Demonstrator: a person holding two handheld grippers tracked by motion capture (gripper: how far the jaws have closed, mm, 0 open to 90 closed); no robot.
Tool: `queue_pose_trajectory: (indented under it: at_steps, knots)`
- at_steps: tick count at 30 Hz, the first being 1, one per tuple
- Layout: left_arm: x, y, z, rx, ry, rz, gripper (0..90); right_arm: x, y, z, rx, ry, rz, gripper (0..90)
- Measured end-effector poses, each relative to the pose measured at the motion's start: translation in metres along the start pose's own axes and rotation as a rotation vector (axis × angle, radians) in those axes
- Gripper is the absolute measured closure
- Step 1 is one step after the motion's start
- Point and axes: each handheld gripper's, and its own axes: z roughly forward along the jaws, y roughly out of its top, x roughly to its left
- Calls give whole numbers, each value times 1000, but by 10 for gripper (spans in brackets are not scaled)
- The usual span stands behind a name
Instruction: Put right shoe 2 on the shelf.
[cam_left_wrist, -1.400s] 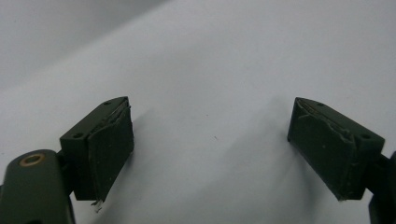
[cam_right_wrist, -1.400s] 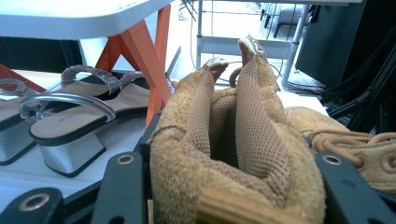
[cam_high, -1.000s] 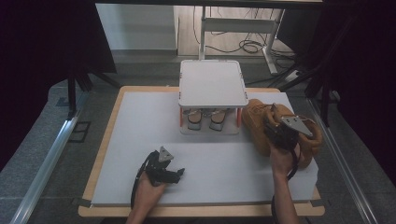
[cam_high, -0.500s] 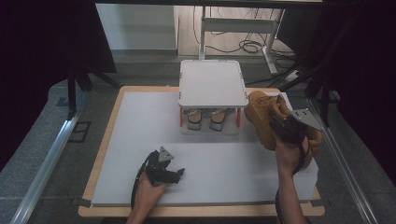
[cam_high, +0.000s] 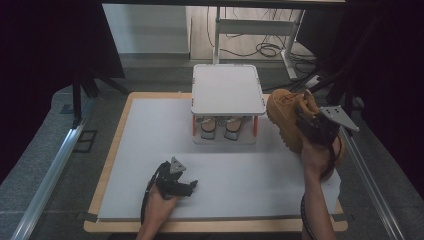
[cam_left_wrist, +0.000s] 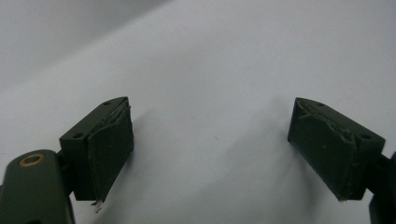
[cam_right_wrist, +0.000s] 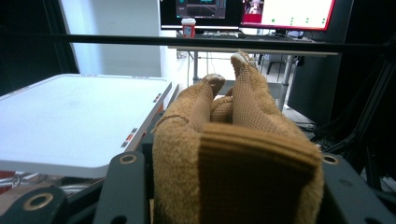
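Note:
A tan suede boot (cam_high: 286, 116) hangs in the air just right of the white two-level shoe rack (cam_high: 228, 90), about level with its top shelf. My right gripper (cam_high: 312, 127) is shut on the boot's collar. In the right gripper view the padded collar (cam_right_wrist: 243, 177) is squeezed between the two black jaws, with the boot's toe pointing away. A second tan boot (cam_high: 342, 150) lies on the table behind the right hand, mostly hidden. My left gripper (cam_high: 191, 186) rests open on the white table (cam_high: 150, 150) near its front edge, with nothing but bare table between its pads (cam_left_wrist: 109, 149).
A pair of grey shoes (cam_high: 220, 127) stands on the rack's lower level under the top shelf (cam_right_wrist: 70, 121). Beyond the table are desk legs, cables (cam_high: 265, 50) and monitors (cam_right_wrist: 280, 11). Black frame bars run along both sides.
My right gripper has lifted the boot off the table and carried it up and a little away, toward the rack's top. The left gripper has stayed put.

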Motion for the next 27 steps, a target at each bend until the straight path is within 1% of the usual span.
queue_pose_trajectory:
  at_steps: [2,6,14,17,24,27]
  knots:
    - [0,0,0,0,0,0,139,-1,2,0,-1,-2,1,517]
    - [0,0,0,-1,1,-1,139,-3,12,0,-15,-9,1,519]
    - [0,0,0,0,0,-1,140,-2,26,0,-30,0,-5,534]
    - [0,0,0,-1,1,-1,140,-1,34,0,-41,-3,-10,541]
    - [0,0,0,1,1,0,139,0,44,1,-61,-10,-16,543]
    - [0,0,0,1,1,0,139,1,50,1,-72,-6,-21,543]
